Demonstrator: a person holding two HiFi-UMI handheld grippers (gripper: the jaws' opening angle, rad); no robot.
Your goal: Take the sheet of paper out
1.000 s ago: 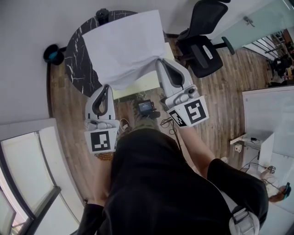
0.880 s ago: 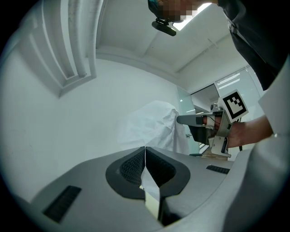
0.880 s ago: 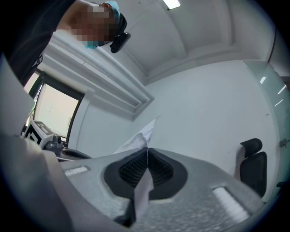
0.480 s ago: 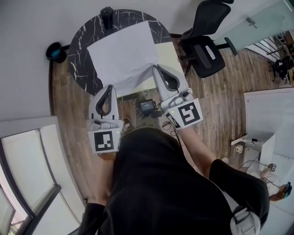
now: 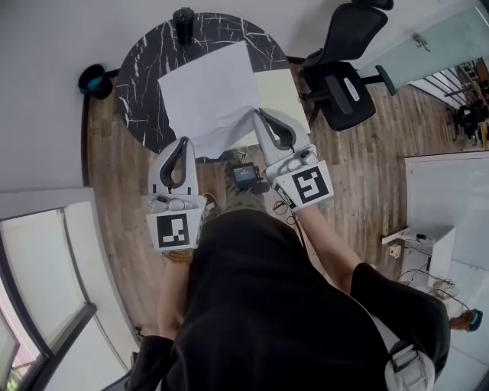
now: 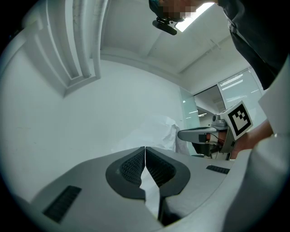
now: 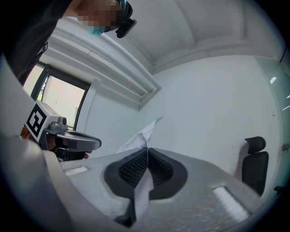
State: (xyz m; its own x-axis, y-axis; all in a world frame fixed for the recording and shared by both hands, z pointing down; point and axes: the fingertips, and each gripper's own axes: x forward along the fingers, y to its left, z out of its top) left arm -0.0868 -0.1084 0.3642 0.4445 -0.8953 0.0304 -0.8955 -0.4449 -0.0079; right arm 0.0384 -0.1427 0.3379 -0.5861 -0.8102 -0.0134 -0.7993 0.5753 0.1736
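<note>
A white sheet of paper (image 5: 210,95) hangs over the round black marble table (image 5: 137,84), held by its near edge. My left gripper (image 5: 182,142) is shut on the sheet's near left corner. My right gripper (image 5: 260,114) is shut on the near right corner. In the left gripper view the jaws (image 6: 145,152) meet with a strip of paper (image 6: 152,192) pinched between them, and more of the sheet (image 6: 156,131) rises beyond. In the right gripper view the jaws (image 7: 147,152) are likewise closed on a paper strip (image 7: 142,190), with a crumpled corner (image 7: 144,135) sticking up past them.
A pale yellow pad or folder (image 5: 279,92) lies on the table's right side, partly under the sheet. A dark cup (image 5: 183,23) stands at the table's far edge. A black office chair (image 5: 340,76) stands at the right, and a teal-and-black object (image 5: 94,79) sits on the wooden floor at the left.
The sheet looks smaller and sits lower over the table, uncovering more of the marble top and the yellow pad. Both grippers have kept their hold on it.
</note>
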